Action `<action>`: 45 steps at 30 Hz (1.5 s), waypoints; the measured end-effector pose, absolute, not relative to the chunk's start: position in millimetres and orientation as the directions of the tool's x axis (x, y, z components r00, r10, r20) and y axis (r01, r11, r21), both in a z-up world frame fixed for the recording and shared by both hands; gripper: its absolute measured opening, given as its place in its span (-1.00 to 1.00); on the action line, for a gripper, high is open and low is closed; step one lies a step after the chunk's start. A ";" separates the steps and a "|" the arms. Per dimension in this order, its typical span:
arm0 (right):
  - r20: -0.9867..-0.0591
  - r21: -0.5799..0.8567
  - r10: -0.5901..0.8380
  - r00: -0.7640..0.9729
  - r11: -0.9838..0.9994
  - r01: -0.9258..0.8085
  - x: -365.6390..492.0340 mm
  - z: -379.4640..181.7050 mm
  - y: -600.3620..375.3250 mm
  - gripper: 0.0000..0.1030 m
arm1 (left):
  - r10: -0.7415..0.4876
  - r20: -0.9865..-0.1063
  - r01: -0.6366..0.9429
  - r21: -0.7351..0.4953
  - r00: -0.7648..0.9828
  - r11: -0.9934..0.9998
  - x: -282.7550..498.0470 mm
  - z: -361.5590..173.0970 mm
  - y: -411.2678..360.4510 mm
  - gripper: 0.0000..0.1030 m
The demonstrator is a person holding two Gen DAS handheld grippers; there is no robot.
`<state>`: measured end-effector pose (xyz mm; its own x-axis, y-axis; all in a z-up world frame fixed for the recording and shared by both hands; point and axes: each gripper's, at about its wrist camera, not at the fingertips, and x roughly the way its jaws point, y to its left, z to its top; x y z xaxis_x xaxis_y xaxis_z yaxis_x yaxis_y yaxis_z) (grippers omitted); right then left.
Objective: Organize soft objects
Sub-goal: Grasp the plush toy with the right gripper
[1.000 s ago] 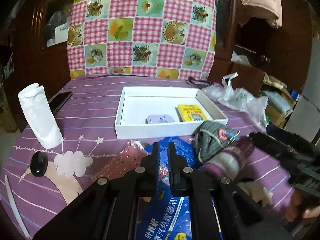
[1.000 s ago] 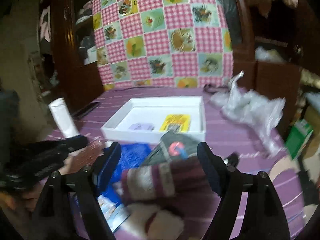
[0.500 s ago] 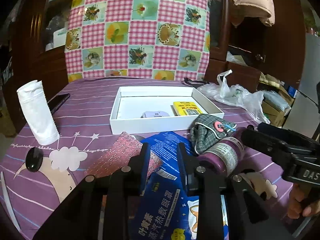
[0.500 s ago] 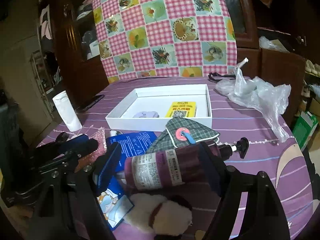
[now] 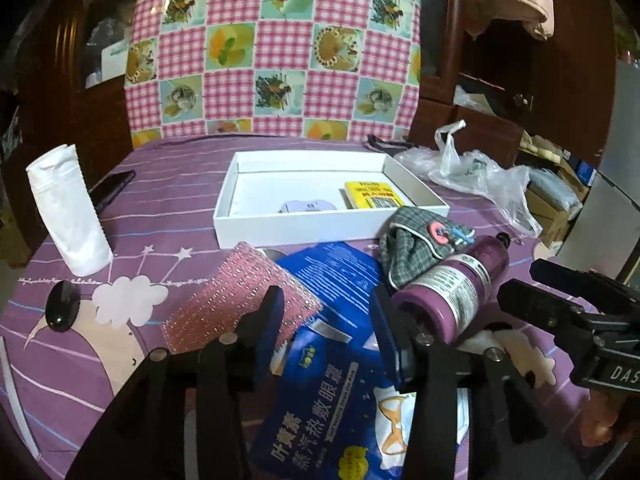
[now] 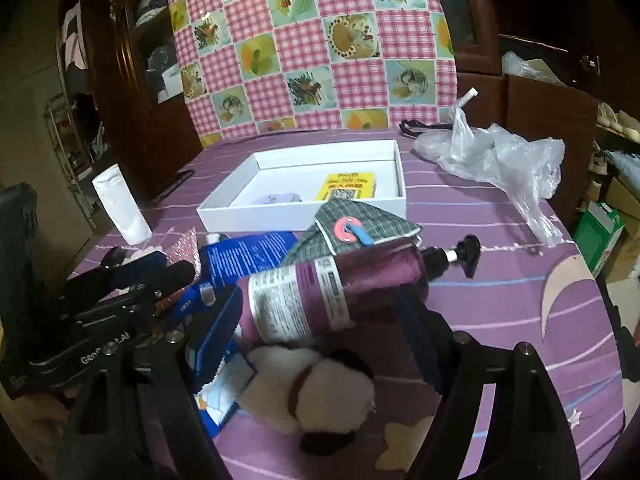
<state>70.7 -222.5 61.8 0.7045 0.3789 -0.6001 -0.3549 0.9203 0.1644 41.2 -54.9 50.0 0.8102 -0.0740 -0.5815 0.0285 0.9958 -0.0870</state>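
Observation:
A white open box [image 5: 304, 224] [image 6: 280, 216] sits mid-table and holds a yellow packet [image 5: 374, 196] and a lilac item [image 5: 306, 206]. In front lie a blue eye-mask pack [image 5: 332, 360] [image 6: 244, 256], a pink glittery pouch [image 5: 236, 304], a grey checked cloth pouch [image 5: 412, 244] [image 6: 360, 224], a purple pump bottle [image 5: 456, 292] [image 6: 332, 292] on its side, and a white plush toy [image 6: 312, 392]. My left gripper [image 5: 328, 312] is open over the blue pack. My right gripper [image 6: 320, 320] is open astride the bottle, above the plush.
A white paper roll [image 5: 68, 208] stands at the left, a dark phone [image 5: 112, 188] behind it, a black oval object [image 5: 62, 308] near the left edge. A crumpled plastic bag [image 6: 496, 160] lies at the right. A checked cushion [image 5: 272, 48] and dark cabinets stand behind.
My left gripper has opened from shut to wide over the blue pack. The right gripper has come lower and nearer to the bottle and plush.

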 end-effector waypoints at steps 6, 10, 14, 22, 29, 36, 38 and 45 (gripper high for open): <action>-0.694 0.155 0.367 0.619 0.916 -0.369 72.8 45.1 -218.4 0.52 | -0.091 -0.641 0.047 -0.087 0.762 0.995 46.0 41.5 -59.1 -0.13; -0.726 0.137 0.355 0.589 0.914 -0.382 72.7 36.6 -212.3 0.52 | -0.109 -0.674 0.053 -0.103 0.730 0.993 49.4 34.0 -60.6 -0.13; -0.756 0.190 0.388 0.527 0.901 -0.390 78.6 25.1 -210.1 0.52 | -0.109 -0.698 0.047 -0.107 0.708 0.993 51.8 28.0 -61.4 -0.12; -0.762 0.262 0.429 0.484 0.889 -0.376 80.8 15.4 -209.6 0.52 | -0.093 -0.734 0.033 -0.096 0.672 0.995 56.6 18.2 -62.4 -0.12; -0.746 0.302 0.459 0.483 0.879 -0.368 82.8 16.8 -214.0 0.27 | -0.092 -0.738 0.022 -0.105 0.669 0.994 57.5 17.9 -58.4 -0.12; -0.728 0.290 0.457 0.511 0.881 -0.374 80.1 23.1 -216.7 0.02 | -0.096 -0.730 0.025 -0.108 0.676 0.994 57.5 19.4 -57.0 -0.12; -0.719 0.288 0.459 0.521 0.880 -0.378 77.8 26.1 -217.1 0.01 | -0.100 -0.723 0.027 -0.111 0.683 0.993 56.8 21.2 -56.7 -0.11; -0.657 0.264 0.430 0.619 0.901 -0.345 71.6 42.9 -229.9 0.01 | -0.140 -0.680 0.048 -0.152 0.719 0.987 52.5 29.7 -55.6 0.22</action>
